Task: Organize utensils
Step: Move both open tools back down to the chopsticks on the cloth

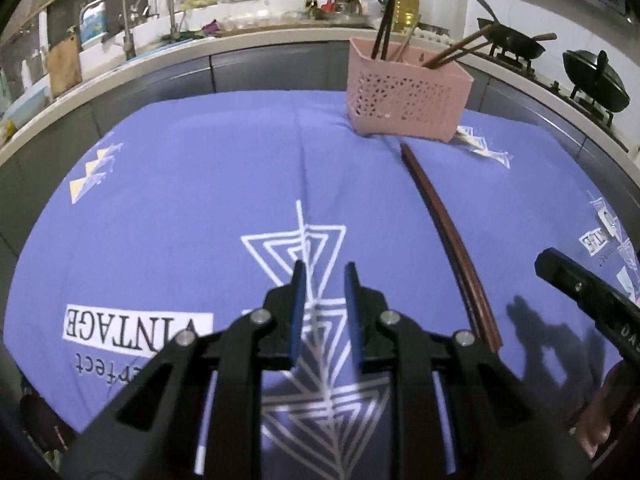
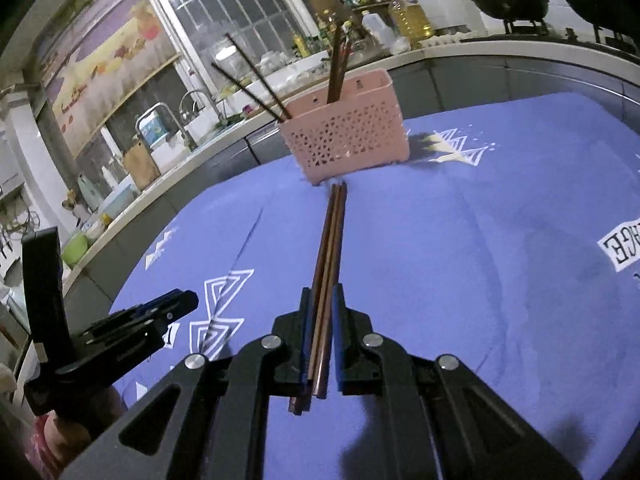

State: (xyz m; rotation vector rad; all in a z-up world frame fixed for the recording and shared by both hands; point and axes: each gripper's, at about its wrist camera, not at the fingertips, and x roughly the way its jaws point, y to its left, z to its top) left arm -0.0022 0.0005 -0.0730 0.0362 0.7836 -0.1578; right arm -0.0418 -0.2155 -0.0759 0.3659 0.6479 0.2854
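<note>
Between the right gripper's (image 2: 321,296) fingers, two chopsticks (image 2: 331,240).

A blue tablecloth (image 1: 200,200) printed with white triangles and the word VINTAGE covers the table. Behind it runs a pale counter (image 1: 256,40) with two taps (image 1: 160,12) over a sink, a wooden chopping board (image 1: 63,65) leaning at its left end, and a crowd of bottles — one big jug of yellow oil (image 1: 406,4). At the right, two black woks (image 1: 516,42) sit on a stove
</note>
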